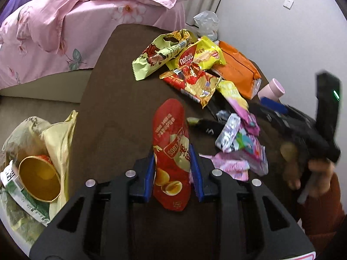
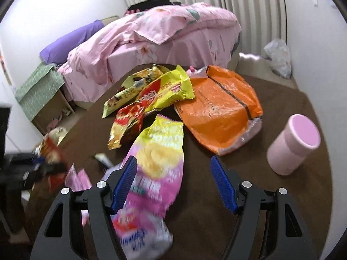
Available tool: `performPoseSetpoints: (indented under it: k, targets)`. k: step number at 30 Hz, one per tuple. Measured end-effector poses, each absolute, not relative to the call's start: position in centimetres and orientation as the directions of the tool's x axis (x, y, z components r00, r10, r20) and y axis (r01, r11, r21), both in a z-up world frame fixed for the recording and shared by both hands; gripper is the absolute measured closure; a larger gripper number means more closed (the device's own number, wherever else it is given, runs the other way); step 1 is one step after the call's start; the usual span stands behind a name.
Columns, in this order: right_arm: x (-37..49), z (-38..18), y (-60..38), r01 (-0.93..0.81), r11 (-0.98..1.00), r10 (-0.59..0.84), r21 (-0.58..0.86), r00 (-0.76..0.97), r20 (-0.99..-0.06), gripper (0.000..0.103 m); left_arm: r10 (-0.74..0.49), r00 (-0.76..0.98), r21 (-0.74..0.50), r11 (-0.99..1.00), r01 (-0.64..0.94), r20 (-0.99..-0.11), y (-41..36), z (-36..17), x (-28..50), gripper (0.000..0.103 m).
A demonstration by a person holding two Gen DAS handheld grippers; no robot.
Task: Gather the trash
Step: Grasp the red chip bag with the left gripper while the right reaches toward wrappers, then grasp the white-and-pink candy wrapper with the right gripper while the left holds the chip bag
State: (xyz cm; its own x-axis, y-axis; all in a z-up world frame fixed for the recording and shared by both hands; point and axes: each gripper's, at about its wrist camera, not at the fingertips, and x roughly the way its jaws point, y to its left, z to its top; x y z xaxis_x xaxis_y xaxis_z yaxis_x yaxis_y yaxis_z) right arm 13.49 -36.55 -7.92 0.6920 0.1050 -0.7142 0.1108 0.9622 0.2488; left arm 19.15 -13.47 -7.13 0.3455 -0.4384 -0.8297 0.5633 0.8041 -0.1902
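My left gripper (image 1: pixel 172 151) is shut on a red egg-snack wrapper (image 1: pixel 170 143) and holds it above the brown table (image 1: pixel 121 99). My right gripper (image 2: pixel 174 162) is open above a pink and yellow potato-chip bag (image 2: pixel 158 164), which lies between its blue pads and looks blurred. More wrappers lie in a heap at the table's far side: a green one (image 1: pixel 151 58), a yellow one (image 2: pixel 173 91), a red and gold one (image 1: pixel 195 82) and a large orange bag (image 2: pixel 219 110). The right gripper also shows blurred at the right of the left wrist view (image 1: pixel 321 130).
A yellowish trash bag (image 1: pixel 43 151) with a paper cup (image 1: pixel 40 177) in it sits lower left, off the table's edge. A pink cup (image 2: pixel 292 145) lies tipped on the table's right. Small pink and silver wrappers (image 1: pixel 238 143) lie nearby. A pink bed (image 2: pixel 151 43) stands behind.
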Motion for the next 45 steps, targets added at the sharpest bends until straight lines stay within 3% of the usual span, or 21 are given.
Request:
performPoseSetpoints:
  k: [3, 8, 15, 22, 24, 26, 30, 35, 44, 45]
  targets:
    - [14.8, -8.8, -36.4, 0.102, 0.957, 0.138, 0.272, 0.665, -0.734, 0.037, -0.443, 0.344, -0.192, 0.8, 0.568, -0.828, -12.9, -7.0, 18.5, 0.074]
    - [14.1, -9.3, -36.3, 0.07, 0.941, 0.212, 0.332, 0.644, -0.735, 0.066, -0.439, 0.353, -0.172, 0.793, 0.584, -0.826, -12.7, -6.8, 17.7, 0.074]
    - [10.8, -9.1, -37.5, 0.105, 0.948, 0.167, 0.3, 0.636, -0.753, 0.082, -0.478, 0.331, -0.205, 0.769, 0.606, -0.814, -12.6, -6.6, 16.9, 0.074]
    - [8.0, -8.3, -38.1, 0.134, 0.964, 0.088, 0.23, 0.652, -0.753, 0.081, -0.529, 0.294, -0.257, 0.736, 0.627, -0.796, -11.9, -6.7, 16.8, 0.074]
    - [7.7, -8.0, -37.6, 0.094, 0.967, 0.119, 0.238, 0.656, -0.746, 0.08, -0.526, 0.294, -0.252, 0.735, 0.63, -0.798, -11.9, -6.7, 16.6, 0.074]
    - [7.5, -7.9, -36.5, 0.018, 0.96, 0.203, 0.279, 0.641, -0.74, 0.068, -0.522, 0.296, -0.245, 0.734, 0.633, -0.8, -11.8, -6.7, 16.5, 0.074]
    - [7.3, -8.1, -33.2, -0.142, 0.959, 0.281, 0.246, 0.596, -0.752, 0.067, -0.516, 0.286, -0.236, 0.726, 0.646, -0.807, -11.8, -6.8, 16.2, 0.074]
    - [7.8, -9.7, -31.5, -0.148, 0.973, 0.229, 0.176, 0.55, -0.803, 0.067, -0.52, 0.275, -0.239, 0.719, 0.653, -0.809, -11.5, -6.8, 15.7, 0.074]
    - [5.2, -8.8, -32.3, -0.129, 0.962, 0.269, 0.24, 0.587, -0.763, 0.067, -0.547, 0.215, -0.282, 0.682, 0.674, -0.809, -11.9, -7.6, 15.2, 0.053]
    - [4.7, -8.8, -32.4, -0.138, 0.965, 0.26, 0.223, 0.599, -0.757, 0.059, -0.547, 0.214, -0.284, 0.683, 0.673, -0.809, -11.9, -7.7, 15.2, 0.052]
